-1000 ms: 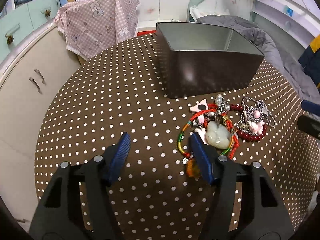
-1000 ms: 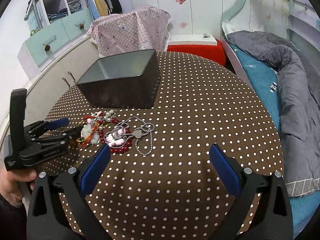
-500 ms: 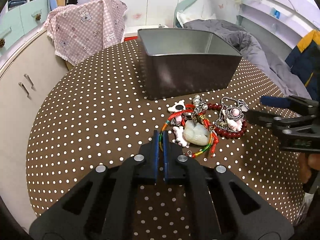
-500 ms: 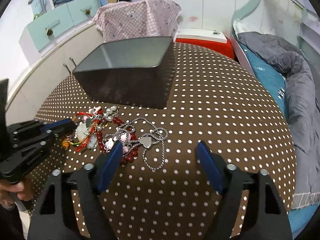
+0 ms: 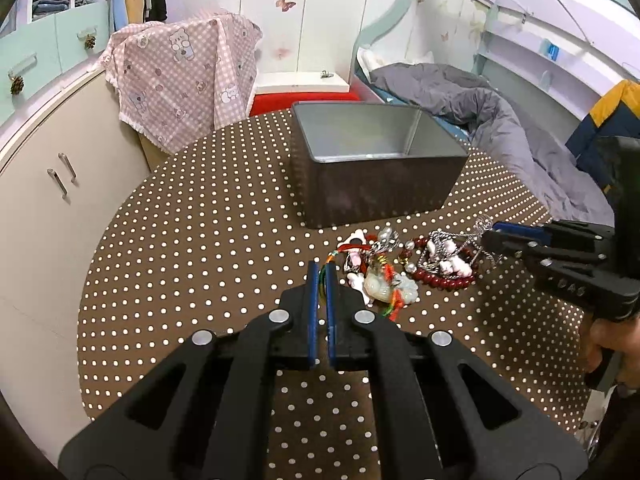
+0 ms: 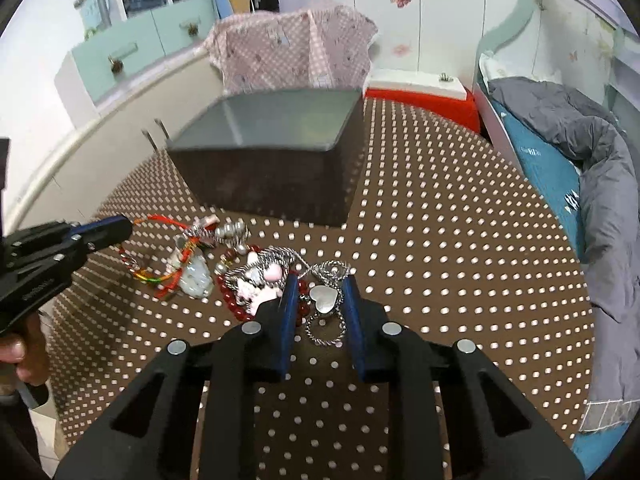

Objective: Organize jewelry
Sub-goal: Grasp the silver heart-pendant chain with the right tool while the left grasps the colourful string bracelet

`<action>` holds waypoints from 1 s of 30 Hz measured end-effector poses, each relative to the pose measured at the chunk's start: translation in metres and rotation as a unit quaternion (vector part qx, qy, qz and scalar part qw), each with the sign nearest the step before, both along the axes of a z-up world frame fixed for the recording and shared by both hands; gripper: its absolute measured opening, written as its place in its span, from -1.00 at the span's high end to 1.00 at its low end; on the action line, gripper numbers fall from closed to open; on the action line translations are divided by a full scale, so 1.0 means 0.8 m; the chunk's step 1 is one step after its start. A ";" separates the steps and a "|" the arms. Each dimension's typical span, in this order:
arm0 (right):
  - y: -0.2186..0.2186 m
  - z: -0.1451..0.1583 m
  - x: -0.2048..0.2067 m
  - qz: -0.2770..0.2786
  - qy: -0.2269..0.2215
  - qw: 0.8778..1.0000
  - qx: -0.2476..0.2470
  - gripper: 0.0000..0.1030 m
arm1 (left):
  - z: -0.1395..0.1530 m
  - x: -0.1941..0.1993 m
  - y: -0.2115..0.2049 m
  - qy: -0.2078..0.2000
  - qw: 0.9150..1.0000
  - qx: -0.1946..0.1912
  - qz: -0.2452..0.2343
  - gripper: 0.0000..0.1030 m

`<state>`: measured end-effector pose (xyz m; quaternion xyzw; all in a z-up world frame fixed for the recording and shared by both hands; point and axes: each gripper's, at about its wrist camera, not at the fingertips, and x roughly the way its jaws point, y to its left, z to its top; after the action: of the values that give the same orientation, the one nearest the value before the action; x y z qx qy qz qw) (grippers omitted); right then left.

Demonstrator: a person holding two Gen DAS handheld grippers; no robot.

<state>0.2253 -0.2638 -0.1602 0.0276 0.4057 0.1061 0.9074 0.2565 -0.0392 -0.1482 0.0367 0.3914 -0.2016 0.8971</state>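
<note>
Silver heart chain (image 6: 325,300) between right gripper's (image 6: 320,300) blue pads (image 6: 289,312).

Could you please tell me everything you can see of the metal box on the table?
The metal box is an open, lidless rectangular tin with dark outer walls and a dull silvery inside; nothing shows inside it. It stands upright on the brown polka-dot tablecloth, just behind the jewelry pile, apart from it. Neither gripper touches it.

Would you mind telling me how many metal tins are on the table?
1: the open metal tin stands on the polka-dot table, just behind the jewelry pile. No other shows.
</note>
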 end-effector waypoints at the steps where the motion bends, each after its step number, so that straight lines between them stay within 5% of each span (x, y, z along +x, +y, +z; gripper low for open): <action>1: -0.004 0.006 -0.003 -0.001 -0.005 1.000 0.003 0.59 | 0.003 0.000 0.003 -0.002 1.000 -0.001 0.000 0.95; 10: -0.023 0.051 -0.008 0.004 -0.037 0.999 0.031 0.59 | 0.030 -0.007 0.011 -0.026 1.000 -0.004 -0.005 0.95; 17: -0.008 0.030 -0.009 0.007 -0.013 0.999 0.029 0.59 | -0.007 0.019 0.007 0.017 1.000 0.006 -0.001 0.84; 19: -0.005 0.021 -0.008 0.009 -0.004 0.999 0.031 0.59 | -0.018 0.029 0.005 0.026 1.000 0.008 0.006 0.03; 20: -0.004 0.018 -0.008 0.010 -0.002 0.999 0.032 0.59 | -0.019 0.029 0.005 0.019 1.000 0.006 0.016 -0.63; 21: -0.002 0.015 -0.008 0.010 0.001 0.999 0.032 0.59 | -0.019 0.028 0.004 0.007 1.000 0.001 0.024 -0.68; 25: -0.002 0.012 -0.007 0.012 0.005 0.999 0.032 0.59 | -0.036 0.037 0.002 0.029 0.999 0.010 0.035 -0.64; 27: -0.004 0.013 -0.008 0.012 0.005 0.999 0.034 0.59 | -0.047 0.039 0.003 0.047 0.998 0.011 0.040 -0.19; 30: -0.008 0.011 -0.007 0.011 0.006 0.999 0.034 0.59 | -0.048 0.032 -0.002 0.033 0.998 0.032 0.035 -0.01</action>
<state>0.2199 -0.2699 -0.1514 0.0550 0.4079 0.1297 0.9021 0.2821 -0.0408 -0.1863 0.0451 0.4281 -0.1585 0.8886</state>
